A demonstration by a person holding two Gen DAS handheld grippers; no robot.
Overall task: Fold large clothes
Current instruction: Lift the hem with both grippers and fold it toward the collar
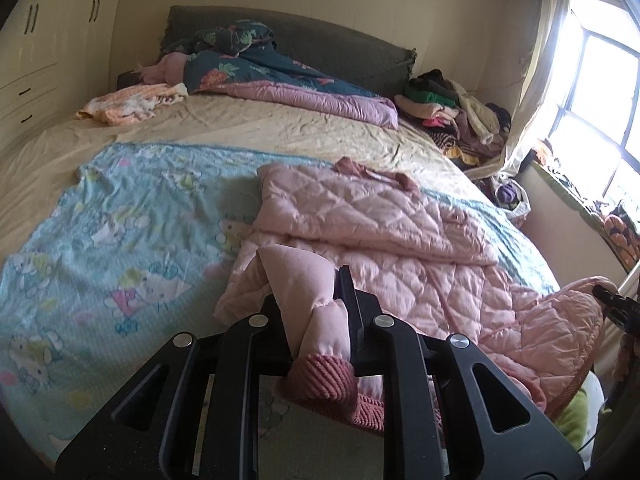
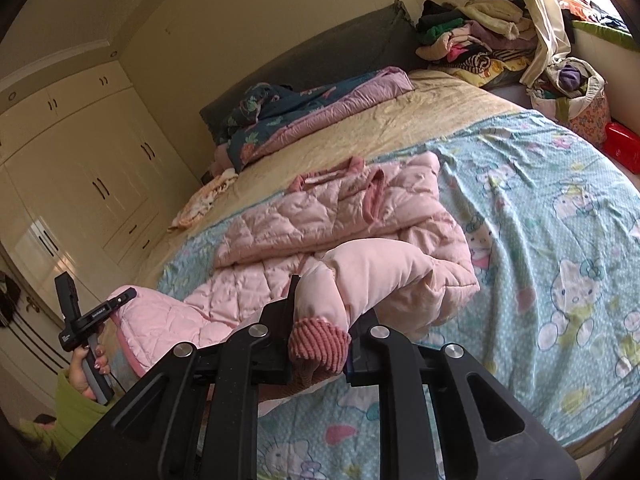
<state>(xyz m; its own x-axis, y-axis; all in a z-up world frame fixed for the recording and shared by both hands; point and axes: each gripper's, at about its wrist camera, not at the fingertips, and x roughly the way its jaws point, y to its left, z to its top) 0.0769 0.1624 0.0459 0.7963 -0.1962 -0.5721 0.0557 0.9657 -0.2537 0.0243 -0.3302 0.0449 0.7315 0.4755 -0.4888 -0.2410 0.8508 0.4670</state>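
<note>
A pink quilted jacket (image 1: 392,240) lies on the bed's blue cartoon blanket (image 1: 120,220), collar toward the headboard. My left gripper (image 1: 316,308) is shut on the jacket's bottom hem corner with its ribbed pink cuff (image 1: 320,376), lifted above the blanket. My right gripper (image 2: 320,320) is shut on the other hem corner and ribbed cuff (image 2: 316,344), also lifted. The jacket (image 2: 320,224) lies partly folded, one sleeve across its chest. The left gripper also shows at the left edge of the right wrist view (image 2: 96,312), with pink fabric at it.
Rumpled quilts (image 1: 280,76) lie along the dark headboard. A clothes pile (image 1: 452,112) sits at the bed's far right corner by the curtain and window. A peach cloth (image 1: 132,104) lies far left. Wardrobes (image 2: 80,168) line the wall. A red box (image 2: 622,146) sits beside the bed.
</note>
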